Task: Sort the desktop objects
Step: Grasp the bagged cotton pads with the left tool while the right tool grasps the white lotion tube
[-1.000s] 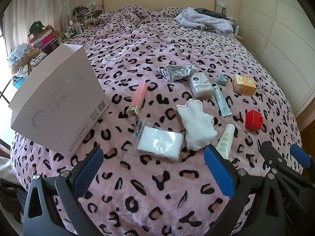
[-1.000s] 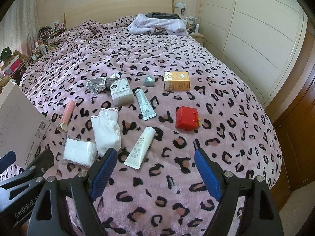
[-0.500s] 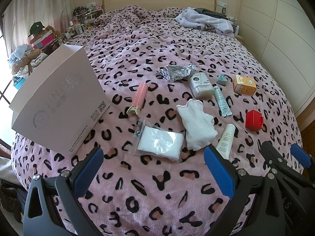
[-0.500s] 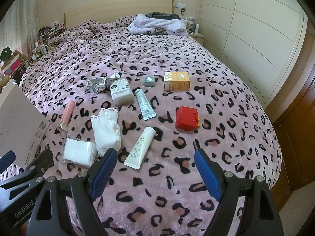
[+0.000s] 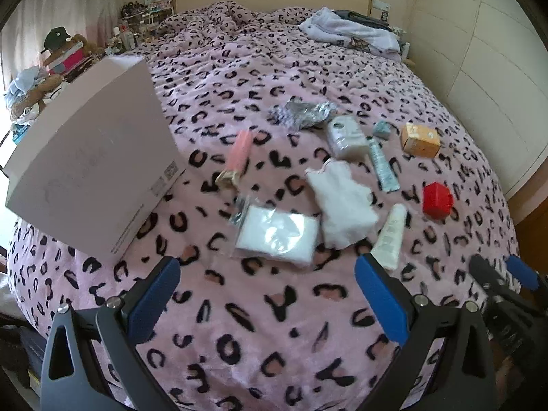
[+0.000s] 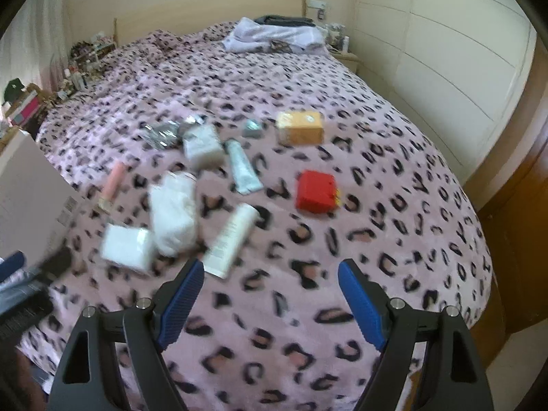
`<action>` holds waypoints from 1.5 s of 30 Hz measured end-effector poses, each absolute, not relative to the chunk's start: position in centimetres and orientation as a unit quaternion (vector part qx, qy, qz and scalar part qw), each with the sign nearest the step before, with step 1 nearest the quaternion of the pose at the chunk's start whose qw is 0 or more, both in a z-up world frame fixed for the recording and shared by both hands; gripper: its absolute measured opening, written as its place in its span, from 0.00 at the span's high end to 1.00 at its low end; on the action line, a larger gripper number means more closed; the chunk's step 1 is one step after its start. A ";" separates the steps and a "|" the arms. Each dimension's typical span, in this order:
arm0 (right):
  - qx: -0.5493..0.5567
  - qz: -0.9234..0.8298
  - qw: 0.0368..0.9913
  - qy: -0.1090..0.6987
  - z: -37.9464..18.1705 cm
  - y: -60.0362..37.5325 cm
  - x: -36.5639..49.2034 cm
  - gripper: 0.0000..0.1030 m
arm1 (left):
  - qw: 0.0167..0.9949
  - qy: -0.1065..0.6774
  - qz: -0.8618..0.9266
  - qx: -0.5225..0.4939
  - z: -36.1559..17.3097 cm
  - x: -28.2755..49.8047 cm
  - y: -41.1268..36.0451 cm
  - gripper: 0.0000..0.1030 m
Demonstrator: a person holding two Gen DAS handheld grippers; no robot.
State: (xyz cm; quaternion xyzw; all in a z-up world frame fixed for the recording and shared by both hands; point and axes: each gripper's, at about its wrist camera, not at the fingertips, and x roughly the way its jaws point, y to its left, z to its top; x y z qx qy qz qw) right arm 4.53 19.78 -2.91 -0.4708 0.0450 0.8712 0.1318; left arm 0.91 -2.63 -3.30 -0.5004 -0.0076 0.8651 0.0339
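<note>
Both grippers hover low over the near end of the bed [image 5: 274,325], and neither carries anything. The left gripper [image 5: 267,294], seen at the bottom of its own view, has its blue fingers [image 5: 154,294] spread wide with only blanket between them; the right gripper [image 6: 270,294] is likewise spread and bare.

The small things lie loose on the leopard blanket in the middle of both frames. In the left view, a pink tube [image 5: 239,154] lies left of centre, a clear bag [image 5: 277,233] of white pads just below it, and a white cloth [image 5: 342,205] touching the bag's right edge. A white tube [image 5: 390,236] lies lower right of the cloth, a red box [image 5: 437,200] to its right, an orange box [image 5: 420,138] above that. Higher up sit a foil wrapper [image 5: 301,114], a white pack [image 5: 346,137], a grey tube [image 5: 382,164] and a small grey lump [image 5: 381,129] — too small to name.

A large carton [image 5: 89,171] stands at the left, well apart from most items; its inside is hidden, so what it holds cannot be told.

As far as shows, ten-odd items lie scattered and ungrouped on the bed — so most of the sorting is left. Both views are blurred.
</note>
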 end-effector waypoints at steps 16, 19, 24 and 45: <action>-0.500 0.852 0.097 0.125 -9.2 22.4 2.8 0.19 | 0.002 -0.115 0.832 -0.543 -11.0 -4.3 -4.0 0.00; -0.499 0.852 0.089 0.129 -9.5 22.3 1.6 0.19 | 0.001 -0.089 0.824 -0.560 -12.6 -5.8 -2.8 0.00; -0.505 0.845 0.078 0.155 -10.8 22.7 -0.7 0.19 | -0.009 -0.028 0.819 -0.573 -14.6 -7.1 -0.9 0.00; -0.558 0.794 0.080 0.226 -16.8 21.7 -6.7 0.19 | -0.017 -0.017 0.823 -0.567 -15.8 -8.4 -0.5 0.00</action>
